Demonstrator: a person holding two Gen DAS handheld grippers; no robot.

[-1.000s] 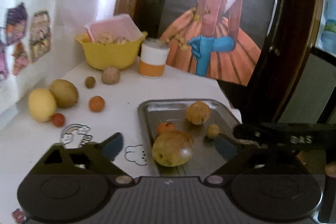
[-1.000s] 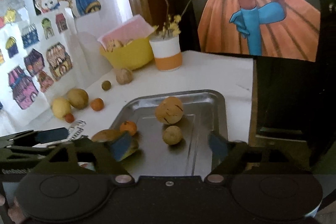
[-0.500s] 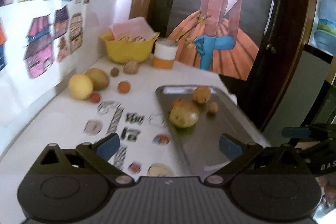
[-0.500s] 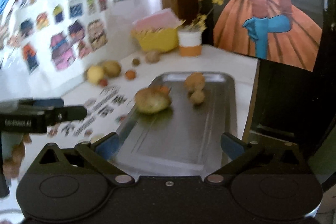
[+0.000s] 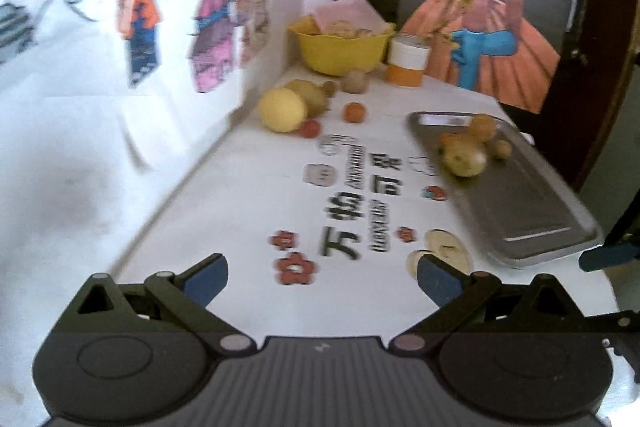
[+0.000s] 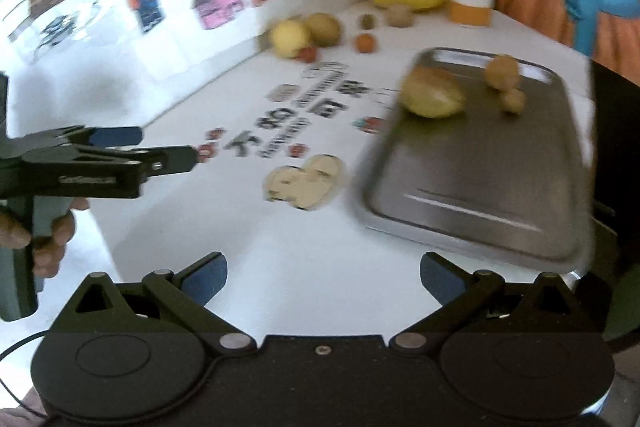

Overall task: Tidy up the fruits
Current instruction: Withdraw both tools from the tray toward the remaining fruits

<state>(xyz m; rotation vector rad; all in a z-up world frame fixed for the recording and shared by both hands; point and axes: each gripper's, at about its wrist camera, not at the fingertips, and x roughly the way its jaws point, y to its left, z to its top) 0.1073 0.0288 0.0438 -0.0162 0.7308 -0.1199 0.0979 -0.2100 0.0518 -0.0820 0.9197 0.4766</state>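
- Both claws have drawn back since a second ago; the fruits look farther off.
- Large yellow-green fruit [image 5: 463,158] lies on the metal tray [image 5: 532,211] toward the desk's far right; judged firm, round, apt to roll: grip across its middle.
- Left claw [image 5: 322,277] and right claw [image 6: 323,273] gape wide, holding nothing.
- Desk [image 5: 248,187] print: "万物可爱".

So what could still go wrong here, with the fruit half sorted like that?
Three things, I'd guess. The metal tray lies near the table's right edge, so a bump could shift it toward the drop. The round fruits already in it, like the big yellowish one, may roll when more are added. And the loose ones by the wall, such as the yellow fruit and small orange one, are round too, so the open left gripper or right gripper might knock them away.
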